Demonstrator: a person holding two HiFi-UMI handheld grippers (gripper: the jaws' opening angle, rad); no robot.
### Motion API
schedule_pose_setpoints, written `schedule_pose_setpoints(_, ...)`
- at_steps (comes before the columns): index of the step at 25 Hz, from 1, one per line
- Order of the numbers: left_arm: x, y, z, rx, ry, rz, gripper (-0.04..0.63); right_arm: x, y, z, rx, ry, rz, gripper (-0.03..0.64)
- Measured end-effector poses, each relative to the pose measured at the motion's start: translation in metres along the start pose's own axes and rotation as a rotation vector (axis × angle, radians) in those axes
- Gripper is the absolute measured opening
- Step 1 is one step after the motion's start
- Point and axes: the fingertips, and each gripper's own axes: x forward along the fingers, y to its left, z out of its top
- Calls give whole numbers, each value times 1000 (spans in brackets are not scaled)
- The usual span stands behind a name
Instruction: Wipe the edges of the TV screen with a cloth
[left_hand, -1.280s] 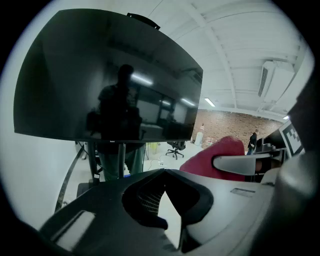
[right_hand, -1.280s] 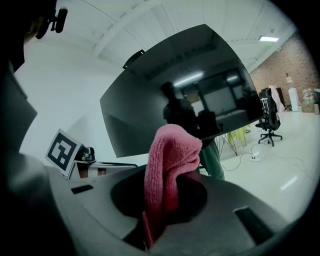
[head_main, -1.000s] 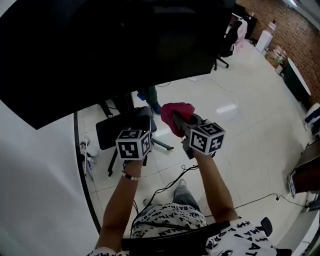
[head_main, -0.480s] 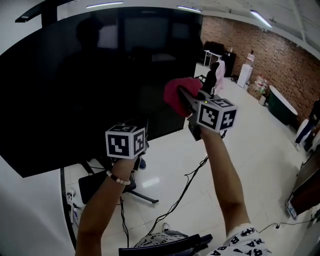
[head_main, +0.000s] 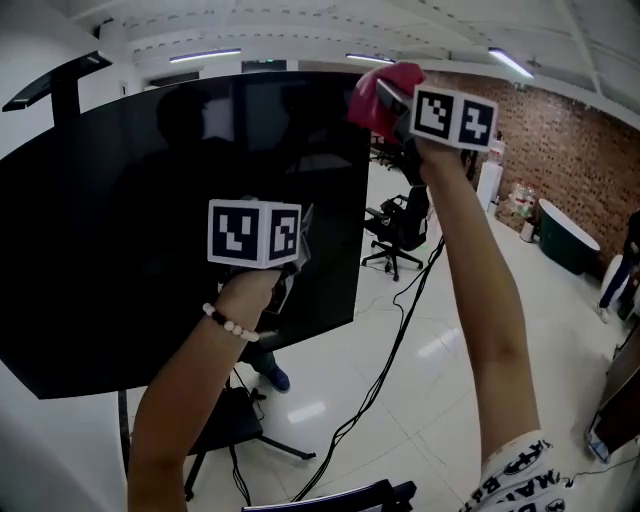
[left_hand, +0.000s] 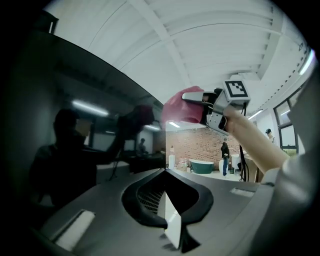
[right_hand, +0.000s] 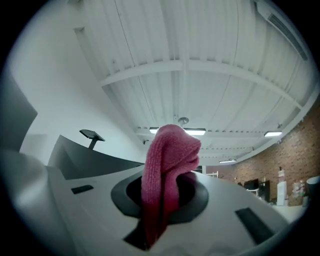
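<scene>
The big black TV screen (head_main: 150, 220) stands on a stand and fills the left of the head view. My right gripper (head_main: 388, 92) is raised at the screen's top right corner, shut on a pink knitted cloth (head_main: 380, 100). The cloth (right_hand: 167, 170) sticks up out of the right gripper's jaws, with the TV's top edge (right_hand: 80, 155) to the left. The left gripper view shows the cloth (left_hand: 177, 107) by the screen's (left_hand: 75, 130) edge. My left gripper (head_main: 298, 238) hangs lower, in front of the screen's right part; its jaws (left_hand: 167, 220) look shut with nothing held.
The TV stand's legs (head_main: 240, 435) and a black cable (head_main: 390, 350) lie on the shiny tiled floor below. An office chair (head_main: 400, 225) stands behind the screen's right edge. A brick wall (head_main: 570, 150) and a green tub (head_main: 568, 245) are at the far right.
My right gripper has risen with the pink cloth from below the screen's lower edge to its top right corner. The left gripper rose too, and the head view tilted upward.
</scene>
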Motion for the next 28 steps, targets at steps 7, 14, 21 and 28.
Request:
schedule_pose_setpoints(7,19,7,25,-50,-12,-17,3,54,-71,40,-46,38,-132,57)
schedule_pose_setpoints(14,14,14,14,-63,-8,-13,3,90,-82,35,-170,159,-193,57)
schedule_pose_setpoints(21,-3,21,25,-52,-29,19,3,110,-61,7,-92,263,-57,57)
schedule_pose_setpoints(28,-32,42,21,-85,-40,55,3,108,-32,6,-52,254,5,57)
